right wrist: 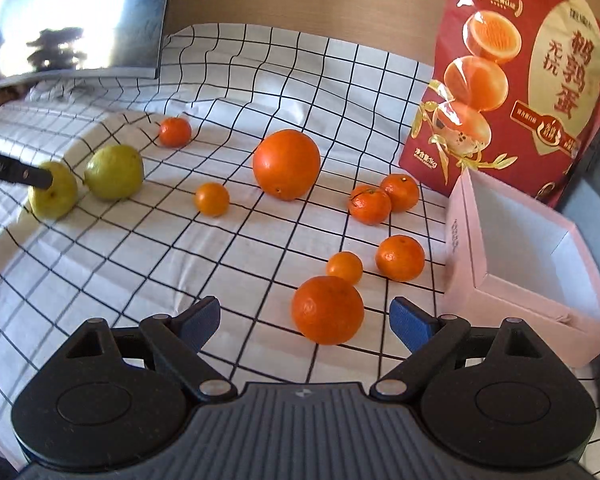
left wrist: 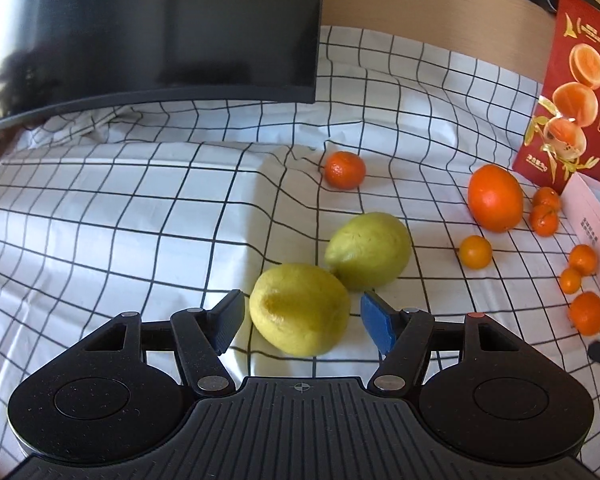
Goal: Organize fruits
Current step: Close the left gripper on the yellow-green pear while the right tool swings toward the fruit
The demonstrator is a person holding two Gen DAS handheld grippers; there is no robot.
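My left gripper [left wrist: 302, 312] is open around a yellow-green lemon [left wrist: 299, 309] on the checked cloth; its pads stand a little off each side. A second lemon [left wrist: 368, 251] lies just behind it, touching it. My right gripper [right wrist: 306, 318] is open, and a mandarin [right wrist: 327, 310] sits between its fingers, nearer the right one, untouched. A big orange [right wrist: 286, 164] and several small mandarins lie scattered on the cloth; one mandarin [right wrist: 175, 131] lies far back. Both lemons show at the left of the right wrist view [right wrist: 114, 172], with the left gripper's finger [right wrist: 16, 172] at the nearer one.
An open pink box [right wrist: 528, 264] stands at the right, with a red printed bag [right wrist: 520, 80] upright behind it. A dark monitor [left wrist: 148, 32] overhangs the back left. The checked cloth [left wrist: 100, 220] is wrinkled near the middle back.
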